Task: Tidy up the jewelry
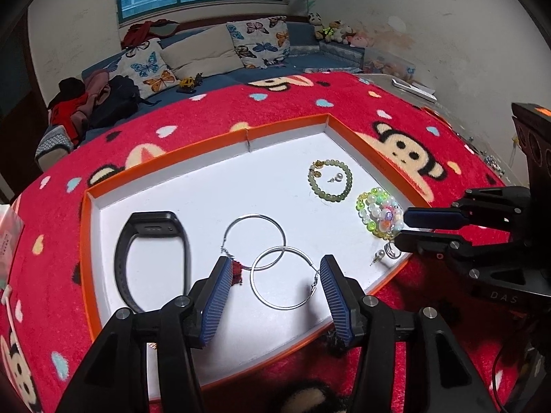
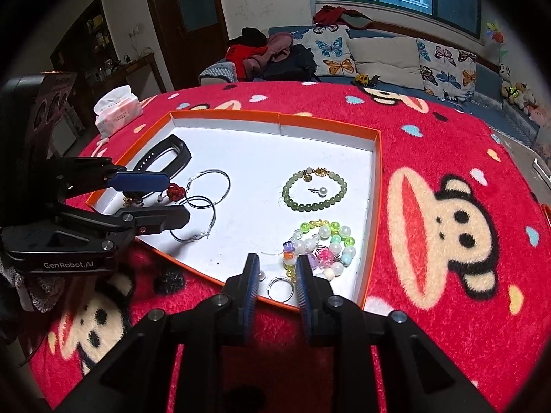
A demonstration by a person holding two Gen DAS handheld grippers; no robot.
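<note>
A: Jewelry lies loose in an orange-rimmed tray (image 1: 165, 165) with a white floor, set on a red cartoon blanket (image 2: 447, 158). What could go wrong?

B: The right gripper (image 2: 275, 268) hovers with jaws narrowly apart around a small silver ring (image 2: 280, 287) at the tray's near edge, pinching nothing. A careless closing could flick the ring over the rim into the pile.

A: And the left gripper (image 1: 272, 275)?

B: Jaws spread, empty, straddling two overlapping hoop earrings (image 1: 268, 254); hooked together, both might lift at once.

A: What else does the tray hold?

B: In the left view: black wristband (image 1: 151, 258) at nine o'clock, green bead bracelet (image 1: 330, 180) at one o'clock circling a pearl stud (image 1: 339, 177), colourful bead bracelet (image 1: 378, 215) at three o'clock.
</note>
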